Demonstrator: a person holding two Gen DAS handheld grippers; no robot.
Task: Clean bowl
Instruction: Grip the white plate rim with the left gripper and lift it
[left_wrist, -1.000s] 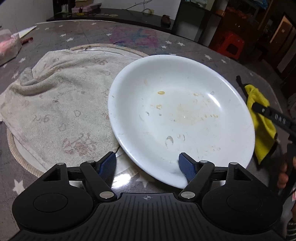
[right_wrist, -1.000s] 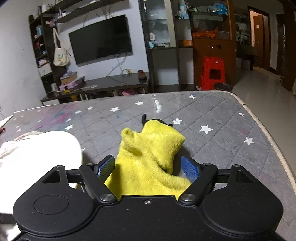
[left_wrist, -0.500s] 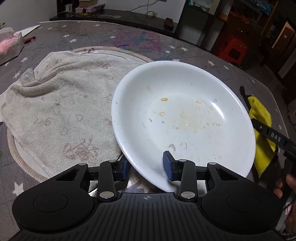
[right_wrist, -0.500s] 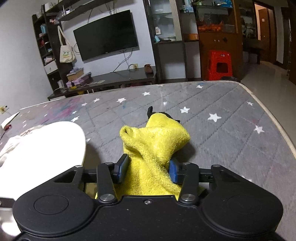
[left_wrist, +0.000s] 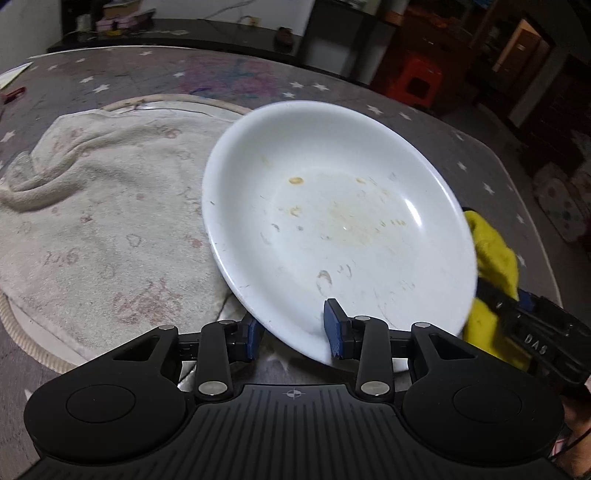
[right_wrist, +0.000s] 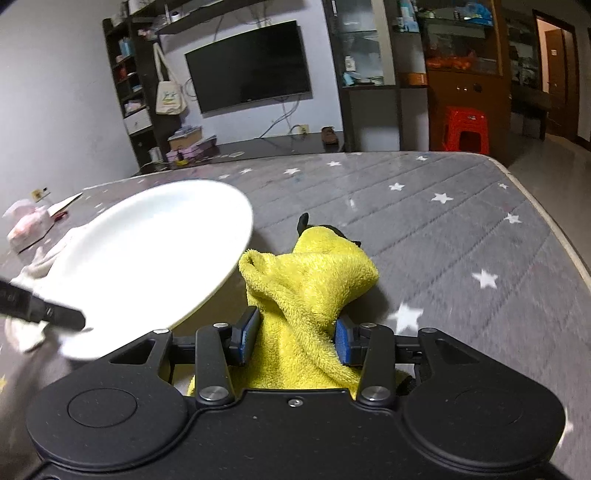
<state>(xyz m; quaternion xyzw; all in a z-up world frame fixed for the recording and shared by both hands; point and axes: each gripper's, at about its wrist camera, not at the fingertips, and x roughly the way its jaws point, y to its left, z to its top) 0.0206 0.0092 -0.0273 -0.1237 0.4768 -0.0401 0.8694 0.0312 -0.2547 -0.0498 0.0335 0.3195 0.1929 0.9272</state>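
A wide white bowl (left_wrist: 332, 221) with dried yellowish food marks is tilted up off the table. My left gripper (left_wrist: 293, 325) is shut on its near rim, one blue pad inside and one underneath. In the right wrist view the bowl (right_wrist: 147, 258) hangs at the left, with a black left finger (right_wrist: 40, 310) across its lower edge. My right gripper (right_wrist: 295, 336) is shut on a bunched yellow cloth (right_wrist: 310, 273), just right of the bowl's rim. The left wrist view shows the yellow cloth (left_wrist: 495, 254) and the right gripper (left_wrist: 517, 302) beside the bowl's right edge.
A stained beige towel (left_wrist: 92, 229) lies on a rope-edged round mat (left_wrist: 22, 325) left of the bowl. A grey star-patterned cover (right_wrist: 443, 240) spans the table, whose edge (right_wrist: 546, 221) runs along the right. A pink tissue pack (right_wrist: 26, 225) sits far left.
My left jaws closed on the bowl's rim, and the bowl tipped up off the towel. My right jaws closed on the yellow cloth and carried it left toward the bowl.
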